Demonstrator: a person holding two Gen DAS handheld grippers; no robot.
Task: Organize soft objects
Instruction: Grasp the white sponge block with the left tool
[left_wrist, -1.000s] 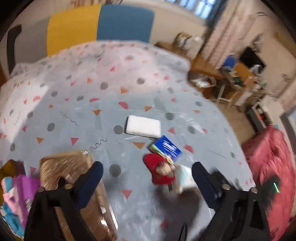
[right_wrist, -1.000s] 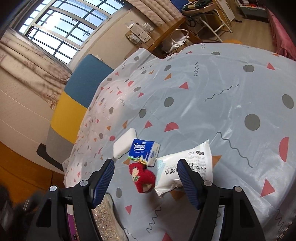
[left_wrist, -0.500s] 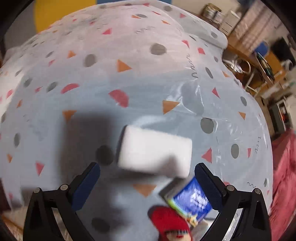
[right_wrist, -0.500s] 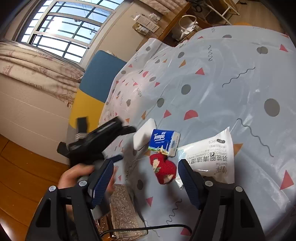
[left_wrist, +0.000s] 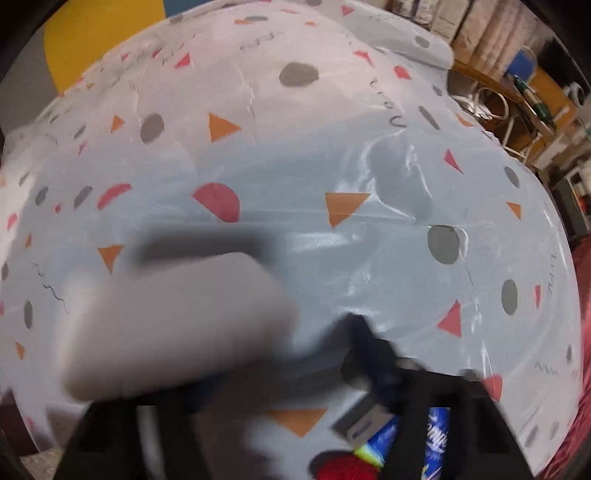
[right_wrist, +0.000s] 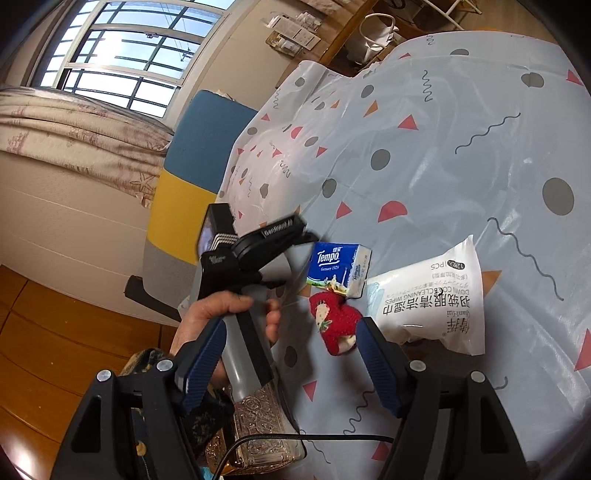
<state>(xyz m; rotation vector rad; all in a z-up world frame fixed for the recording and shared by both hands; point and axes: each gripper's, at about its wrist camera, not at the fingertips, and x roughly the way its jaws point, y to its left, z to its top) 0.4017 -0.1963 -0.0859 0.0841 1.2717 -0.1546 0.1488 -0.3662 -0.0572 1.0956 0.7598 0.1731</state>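
Patterned tablecloth (left_wrist: 332, 266), (blurred) white sponge (left_wrist: 173, 325)

We see the right gripper (right_wrist: 288, 354) as a black frame with two fingers (right_wrist: 201, 360) faced in ribbed navy-blue pads, silver screw heads set along each arm behind them. A thin black cable loops just beneath, between the two arms. Ahead and to the left of this claw, the left gripper (right_wrist: 291, 254) shows a black body with white lettering, a grey handle and a small screen at its rear. The hand (right_wrist: 225, 310) around that handle emerges from a dark patterned sleeve, possibly floral.
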